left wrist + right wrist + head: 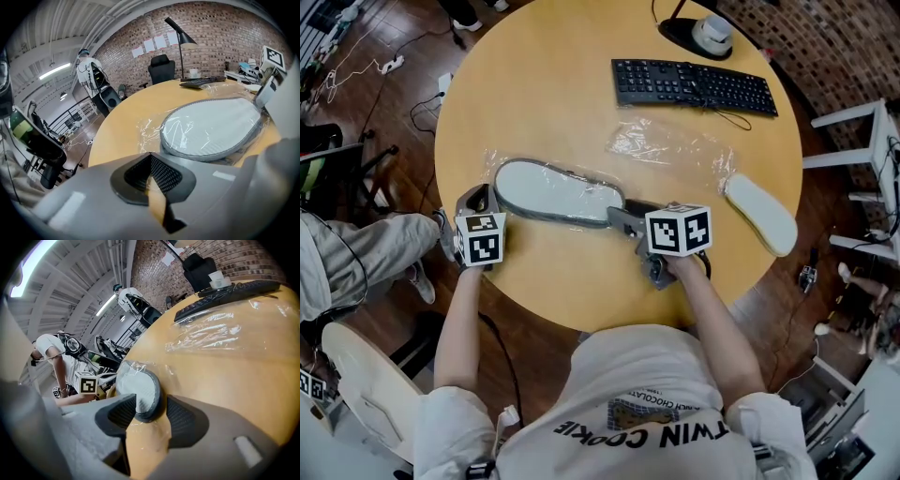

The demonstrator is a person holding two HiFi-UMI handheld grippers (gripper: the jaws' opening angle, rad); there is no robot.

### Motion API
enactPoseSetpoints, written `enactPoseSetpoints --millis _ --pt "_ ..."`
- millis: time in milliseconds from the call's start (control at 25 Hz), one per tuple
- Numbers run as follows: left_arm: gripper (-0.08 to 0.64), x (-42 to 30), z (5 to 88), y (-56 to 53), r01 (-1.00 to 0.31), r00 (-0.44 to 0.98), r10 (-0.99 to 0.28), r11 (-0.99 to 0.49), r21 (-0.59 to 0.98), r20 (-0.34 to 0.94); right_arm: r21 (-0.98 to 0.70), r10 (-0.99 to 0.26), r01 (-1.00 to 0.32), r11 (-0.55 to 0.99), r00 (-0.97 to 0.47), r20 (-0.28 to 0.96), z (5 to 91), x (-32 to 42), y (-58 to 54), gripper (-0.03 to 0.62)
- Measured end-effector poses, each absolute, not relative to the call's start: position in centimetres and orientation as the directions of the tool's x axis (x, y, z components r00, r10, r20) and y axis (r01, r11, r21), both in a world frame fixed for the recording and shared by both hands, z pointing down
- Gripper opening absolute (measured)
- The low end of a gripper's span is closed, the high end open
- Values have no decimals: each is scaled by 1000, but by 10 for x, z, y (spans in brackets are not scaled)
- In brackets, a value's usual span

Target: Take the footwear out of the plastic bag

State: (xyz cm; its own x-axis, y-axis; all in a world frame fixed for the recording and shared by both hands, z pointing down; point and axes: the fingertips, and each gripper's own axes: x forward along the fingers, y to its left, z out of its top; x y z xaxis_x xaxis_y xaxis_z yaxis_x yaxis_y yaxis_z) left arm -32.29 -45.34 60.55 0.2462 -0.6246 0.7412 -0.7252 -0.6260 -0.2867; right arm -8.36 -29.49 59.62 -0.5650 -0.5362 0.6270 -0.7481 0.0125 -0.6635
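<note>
The round tabletop (562, 94) carries all items described below.

Left side: the left gripper (484, 199) sits at the left edge of the tabletop, angled downward, at one rounded end of a slipper (553, 190). Its jaws are pressed together at the tips. The film of the plastic bag (144, 132) reaches up to those tips; whether any film is caught between them cannot be told.

Centre: the slipper lies flat, pale sole up, with a grey rim. It runs left to right between the two grippers. The left gripper view shows clear film creased over the sole, and the right gripper view shows film over the opposite end. The slipper is therefore still inside the plastic bag.

Right of centre: the right gripper (621, 217) points at the slipper's right end. Its jaws are spread, and that end of the slipper stands between the pads. One pad is close against the rim, and a gap shows at the other. The pads do not clamp the slipper.

Behind the right gripper: a second bag (670, 145) lies flat and crumpled. A black keyboard (694, 84) lies beyond it.

Far right: a second slipper (761, 214), unwrapped and sole up, lies at the edge of the tabletop, well apart from the first.
</note>
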Motion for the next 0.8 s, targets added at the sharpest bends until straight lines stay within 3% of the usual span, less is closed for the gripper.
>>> enactPoseSetpoints --millis 320,480,600,720,800 --pt "5 -323 605 -453 -722 242 -633 -624 -299 736 -748 -494 -662 -45 -636 592 597 -89 -299 189" --pt "3 -323 605 -453 -718 238 -637 -624 -309 733 -789 -541 -613 -47 -648 536 589 -84 -299 111" --pt "3 -324 604 -453 -719 237 -642 -621 -312 729 -861 -588 -508 -32 -687 427 574 -86 -300 94" --pt "3 -324 604 -452 -722 236 -639 -619 -307 732 -937 -618 -341 69 -752 229 550 -95 -306 84" --pt "3 -323 605 -452 -727 234 -637 -616 -303 734 -946 -619 -310 99 -763 185 547 -101 -308 84"
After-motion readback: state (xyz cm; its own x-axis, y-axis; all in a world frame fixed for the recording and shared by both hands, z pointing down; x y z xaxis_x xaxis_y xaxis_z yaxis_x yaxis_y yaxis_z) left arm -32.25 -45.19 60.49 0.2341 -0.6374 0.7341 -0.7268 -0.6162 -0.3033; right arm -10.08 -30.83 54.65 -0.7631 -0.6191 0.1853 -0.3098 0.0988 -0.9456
